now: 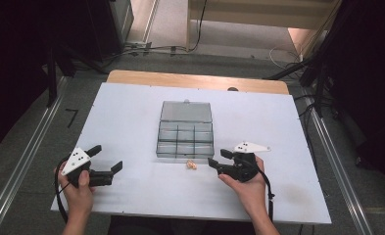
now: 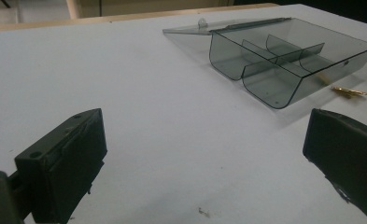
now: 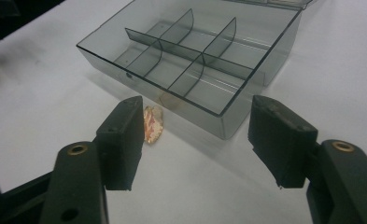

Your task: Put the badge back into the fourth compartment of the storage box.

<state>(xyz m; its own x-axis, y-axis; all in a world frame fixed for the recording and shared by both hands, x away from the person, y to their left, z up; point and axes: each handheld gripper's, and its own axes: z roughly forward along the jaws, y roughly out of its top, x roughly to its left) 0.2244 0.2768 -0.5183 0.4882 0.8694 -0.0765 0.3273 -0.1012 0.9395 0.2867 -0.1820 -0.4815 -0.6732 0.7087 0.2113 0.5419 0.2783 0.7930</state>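
Smoky plastic organiser box (image 1: 185, 135), compartments bare

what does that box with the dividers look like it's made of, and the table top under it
Box: looks like smoky clear plastic, glossy; the dividers and table show through its walls. Table top: a matt white sheet or board, scuffed in places, over light wood that shows along the far edge.

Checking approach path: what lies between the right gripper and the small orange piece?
Nothing: bare white table separates the right gripper from the orange piece, per the high view.
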